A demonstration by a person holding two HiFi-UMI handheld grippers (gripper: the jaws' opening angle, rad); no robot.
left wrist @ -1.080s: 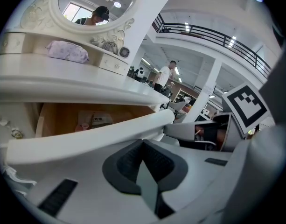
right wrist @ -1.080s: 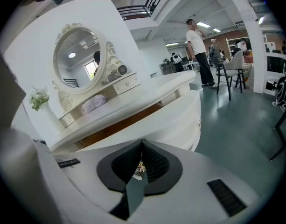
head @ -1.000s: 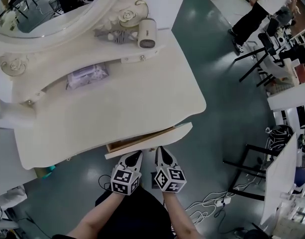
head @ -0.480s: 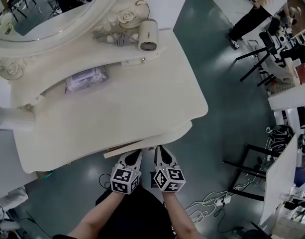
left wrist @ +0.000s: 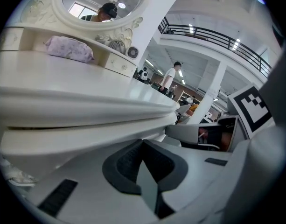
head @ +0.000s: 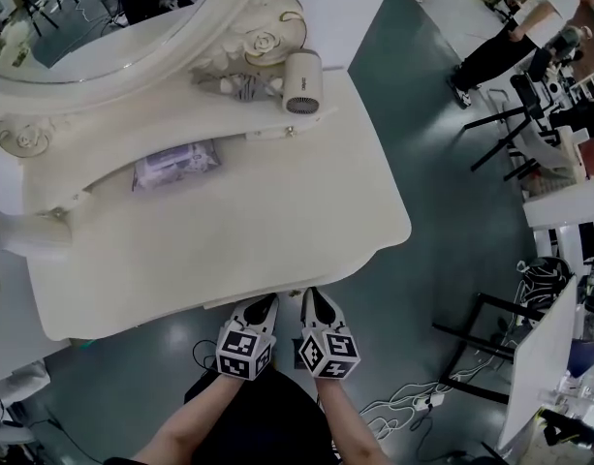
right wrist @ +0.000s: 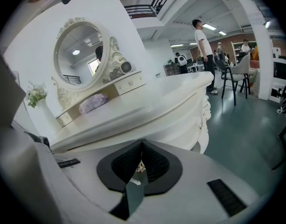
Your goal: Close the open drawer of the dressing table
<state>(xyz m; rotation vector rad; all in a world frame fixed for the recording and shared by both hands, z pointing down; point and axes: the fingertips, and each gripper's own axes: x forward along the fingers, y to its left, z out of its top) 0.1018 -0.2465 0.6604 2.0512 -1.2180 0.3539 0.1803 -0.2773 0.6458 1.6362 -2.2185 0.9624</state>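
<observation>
the drawer [left wrist: 63,135], jutting out from under the counter [head: 229,226] a second ago, now sits almost flush just ahead of the left tool [head: 262,303] and right tool [head: 314,298], both with jaws together, tips against its front, so closing looks nearly done.

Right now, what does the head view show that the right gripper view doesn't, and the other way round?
Only the head view: the left gripper and right gripper side by side at the front edge of the table, and cables on the floor.
Only the right gripper view: the table's carved corner seen from the side, and a railing high up.
Both: the table, mirror, purple pouch and hair dryer.
</observation>
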